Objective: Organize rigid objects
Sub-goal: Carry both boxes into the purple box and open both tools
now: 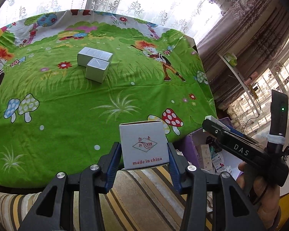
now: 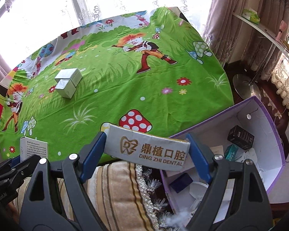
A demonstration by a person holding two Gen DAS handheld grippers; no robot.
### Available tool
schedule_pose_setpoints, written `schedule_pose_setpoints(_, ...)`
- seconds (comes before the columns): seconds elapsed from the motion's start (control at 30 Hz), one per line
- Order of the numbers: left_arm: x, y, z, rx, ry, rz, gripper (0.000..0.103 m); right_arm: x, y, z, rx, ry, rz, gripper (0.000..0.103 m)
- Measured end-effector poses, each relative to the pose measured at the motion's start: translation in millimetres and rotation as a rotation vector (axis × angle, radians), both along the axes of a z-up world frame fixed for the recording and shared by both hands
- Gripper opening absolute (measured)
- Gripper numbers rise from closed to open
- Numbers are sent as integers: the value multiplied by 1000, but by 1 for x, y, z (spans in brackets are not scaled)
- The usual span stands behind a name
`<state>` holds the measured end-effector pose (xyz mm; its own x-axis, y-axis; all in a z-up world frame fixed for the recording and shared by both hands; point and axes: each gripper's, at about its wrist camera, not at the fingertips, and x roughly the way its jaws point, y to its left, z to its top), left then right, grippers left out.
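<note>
My left gripper (image 1: 144, 150) is shut on a small white box (image 1: 143, 144) printed "JI YIN, made in china", held over the near edge of the green cartoon tablecloth (image 1: 86, 100). The same white box (image 2: 33, 150) and the left gripper (image 2: 11, 165) show at the lower left of the right wrist view. My right gripper (image 2: 146, 150) is shut on a long grey box (image 2: 147, 150) marked "DING ZHI DENTAL", between the table edge and a purple box. Two silver boxes (image 1: 95, 63) (image 2: 68, 82) lie side by side, touching, far out on the cloth.
A purple open box (image 2: 260, 127) with several small packages inside stands at the right of the table, on the floor side. A striped cushion (image 2: 115, 192) lies below the grippers. Curtains, a glass shelf (image 2: 264, 28) and a lamp base (image 2: 244, 86) are at the right.
</note>
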<state>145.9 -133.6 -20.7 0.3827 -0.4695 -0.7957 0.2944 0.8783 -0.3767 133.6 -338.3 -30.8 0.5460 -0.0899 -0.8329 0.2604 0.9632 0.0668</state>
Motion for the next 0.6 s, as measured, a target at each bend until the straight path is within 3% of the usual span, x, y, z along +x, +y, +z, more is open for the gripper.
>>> schedule_pose_setpoints(0.6,-33,-93,1,29,-4,-212,48,-51,-76,4,-47,-2,-112,86)
